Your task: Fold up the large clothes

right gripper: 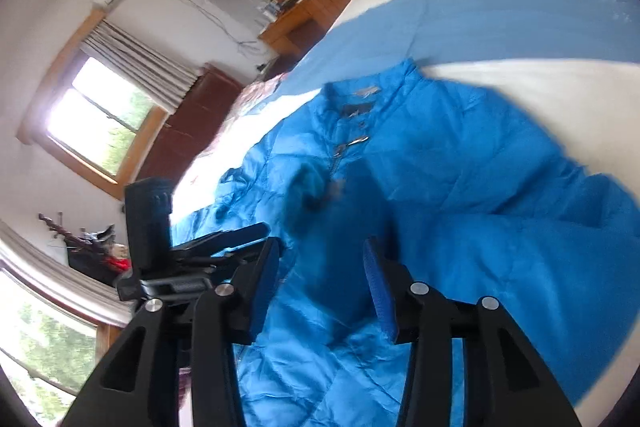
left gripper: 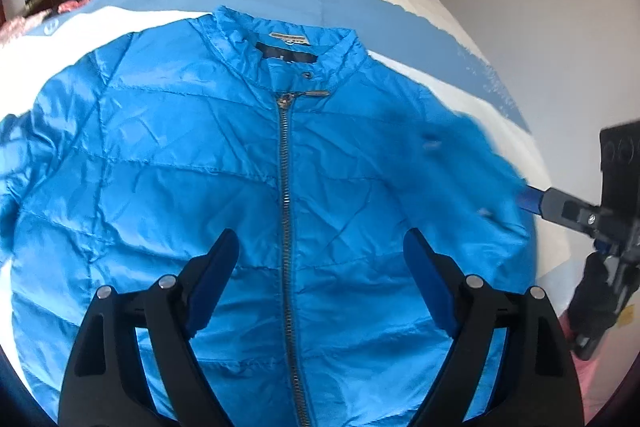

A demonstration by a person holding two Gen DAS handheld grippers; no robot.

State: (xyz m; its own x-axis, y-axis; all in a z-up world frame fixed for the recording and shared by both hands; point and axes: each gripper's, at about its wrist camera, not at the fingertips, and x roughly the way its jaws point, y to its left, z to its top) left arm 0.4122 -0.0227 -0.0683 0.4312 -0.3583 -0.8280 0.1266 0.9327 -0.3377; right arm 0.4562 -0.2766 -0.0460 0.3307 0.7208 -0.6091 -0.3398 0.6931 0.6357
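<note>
Black fingers with blue pads fill the foreground: left gripper (left gripper: 320,259) stands wide, nothing between its jaws, hovering above the lower front of the blue puffer jacket (left gripper: 192,163). Zipper (left gripper: 285,187) runs straight out ahead of the jaws, almost centred in the gap, closed up to the collar (left gripper: 280,39).

Jacket lies front-up, spread on a bed (left gripper: 500,11) with a blue-and-white cover. Sleeve (left gripper: 472,155) off to the right of the left jaws is blurred and seems folded in over the body.

Right gripper (right gripper: 320,267) shows a moderate gap, no cloth pinched that I can make out; a dark blurred fold of jacket sits just beyond its jaws. From the left camera, it sits at the jacket's right edge, fingertip touching or just beside the sleeve.

Risks, as judged:
- Slick, puffy shell; a sleeve laid across may slide or spring open once let go.
- Pinching only the top layer near the hem would drag the front and leave the back behind, skewing the fold.
- Jaws closing over the zipper teeth could snag.
- Both grippers close together near the hem; a clash is possible.
</note>
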